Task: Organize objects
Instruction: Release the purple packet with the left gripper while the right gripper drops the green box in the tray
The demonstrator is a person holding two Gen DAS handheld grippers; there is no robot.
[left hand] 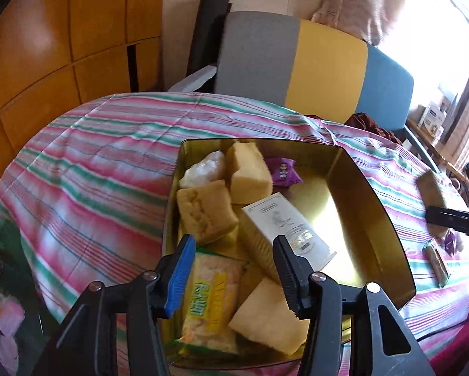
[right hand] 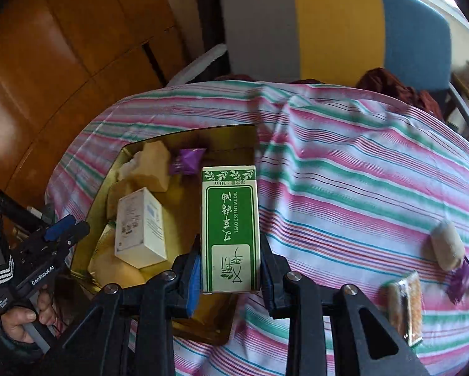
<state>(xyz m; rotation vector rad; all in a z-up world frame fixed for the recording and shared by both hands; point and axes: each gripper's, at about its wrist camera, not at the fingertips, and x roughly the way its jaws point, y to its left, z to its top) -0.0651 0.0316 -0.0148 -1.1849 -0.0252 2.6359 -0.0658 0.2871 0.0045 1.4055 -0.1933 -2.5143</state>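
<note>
A gold tin [left hand: 375, 188] sits on the striped tablecloth [left hand: 93, 172]. It holds a white box [left hand: 284, 228], several pale wrapped cakes [left hand: 250, 175], a purple packet [left hand: 283, 170] and a yellow-green snack bag [left hand: 209, 300]. My left gripper [left hand: 233, 244] hovers over the tin's near end, open, with nothing between its fingers. My right gripper [right hand: 231, 247] is shut on a green-and-white essential oil box [right hand: 231, 228], held above the tin's [right hand: 109, 181] right edge. The left gripper [right hand: 62, 232] and the hand holding it show at the left of the right wrist view.
On the cloth to the right lie a beige roll [right hand: 447, 244], a purple packet [right hand: 460, 279] and a clear-wrapped snack bar [right hand: 405, 300]. A grey, yellow and blue chair back [left hand: 297, 62] stands behind the table. Wooden cabinets [left hand: 62, 47] are on the left.
</note>
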